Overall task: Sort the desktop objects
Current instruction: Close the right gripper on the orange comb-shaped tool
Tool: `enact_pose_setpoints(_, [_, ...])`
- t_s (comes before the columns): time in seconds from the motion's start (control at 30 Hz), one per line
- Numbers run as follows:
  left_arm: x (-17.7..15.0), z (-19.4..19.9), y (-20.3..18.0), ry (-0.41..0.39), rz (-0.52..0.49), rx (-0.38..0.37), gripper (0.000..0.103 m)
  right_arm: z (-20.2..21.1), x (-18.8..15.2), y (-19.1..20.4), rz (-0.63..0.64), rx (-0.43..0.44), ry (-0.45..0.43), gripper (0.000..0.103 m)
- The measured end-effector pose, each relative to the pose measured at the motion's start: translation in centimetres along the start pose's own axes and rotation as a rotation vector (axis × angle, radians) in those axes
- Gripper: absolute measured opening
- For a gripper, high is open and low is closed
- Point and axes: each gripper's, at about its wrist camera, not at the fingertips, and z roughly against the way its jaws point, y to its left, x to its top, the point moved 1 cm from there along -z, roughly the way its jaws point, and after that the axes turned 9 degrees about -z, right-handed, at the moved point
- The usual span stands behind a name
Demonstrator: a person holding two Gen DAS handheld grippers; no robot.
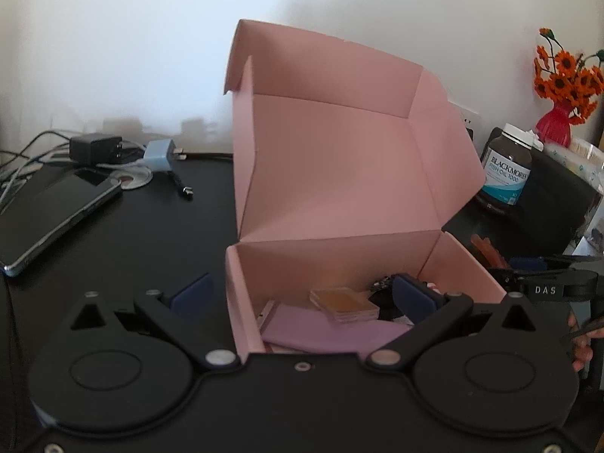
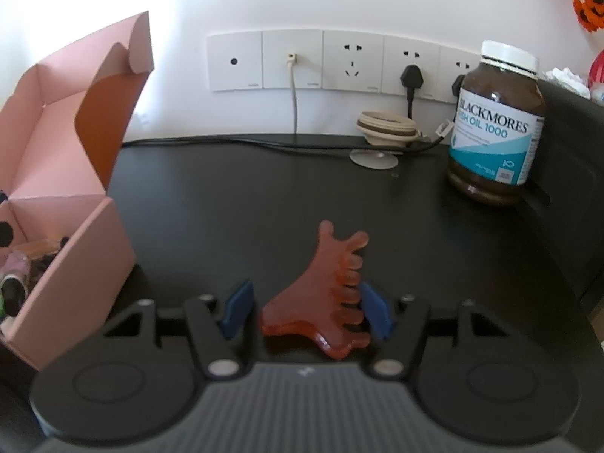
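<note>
Translucent amber-red comb (image 2: 321, 298), splayed teeth toward 3 o'clock, flat on black table (image 2: 264, 196), at 3 o'clock from pink box (image 2: 71, 264). Right tongs (image 2: 305, 311) angled downward, straddling comb, grip uncertain. Left tongs (image 1: 302, 296) spread wide across box wall, gripping nothing.

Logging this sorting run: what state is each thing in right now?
Pink cardboard box: lid up, items inside.
Amber comb-shaped scraper: flat on the desk, between the jaws.
Brown supplement bottle: upright, white cap on.
Left gripper: open, straddling the box's left wall.
Right gripper: partly closed, left pad clear of scraper.
</note>
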Motion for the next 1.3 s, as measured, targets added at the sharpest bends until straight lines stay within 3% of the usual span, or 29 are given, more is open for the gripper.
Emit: enact_pose_setpoints(1.3, [0.14, -0.16, 0.28, 0.002, -0.002, 0.047, 0.103, -0.01, 0.0, -0.02, -0.01, -0.009, -0.002, 0.063])
